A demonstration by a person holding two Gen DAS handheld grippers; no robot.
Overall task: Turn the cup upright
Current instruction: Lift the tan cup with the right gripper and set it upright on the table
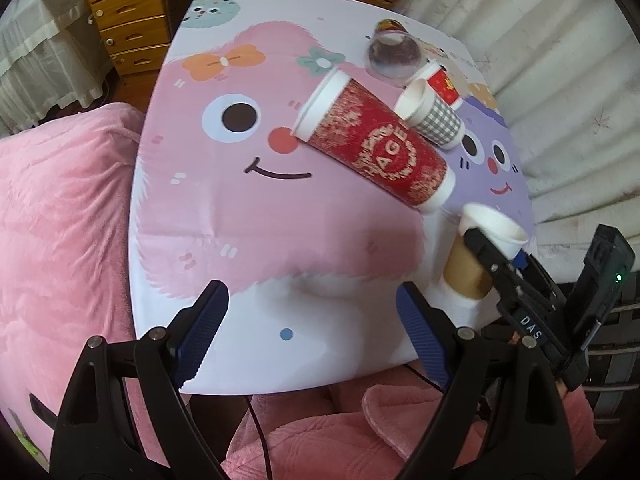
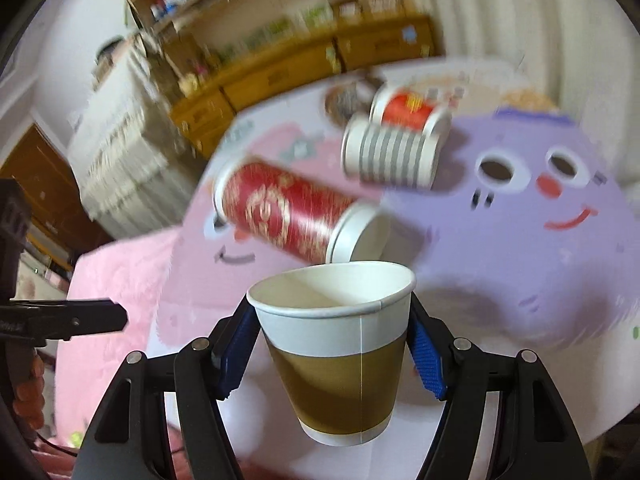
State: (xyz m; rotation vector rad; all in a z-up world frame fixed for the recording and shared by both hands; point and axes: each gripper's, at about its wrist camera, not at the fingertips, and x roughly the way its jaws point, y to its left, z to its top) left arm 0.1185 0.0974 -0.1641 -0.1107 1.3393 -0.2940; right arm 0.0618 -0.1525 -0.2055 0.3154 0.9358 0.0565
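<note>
My right gripper [image 2: 334, 354] is shut on a brown and white paper cup [image 2: 340, 364], mouth up, held just above the table near its front right edge; it also shows in the left wrist view [image 1: 476, 256]. A tall red cup [image 1: 372, 140] lies on its side mid-table. A grey checked cup [image 1: 434, 114], a small red cup [image 1: 442, 84] and a clear plastic cup [image 1: 394, 56] lie behind it. My left gripper [image 1: 308, 330] is open and empty over the table's front edge.
The table [image 1: 248, 240] has a pink and purple cartoon cover. A pink blanket [image 1: 60, 220] lies to the left and below. Wooden drawers [image 1: 128, 20] stand behind, a curtain [image 1: 560, 60] to the right.
</note>
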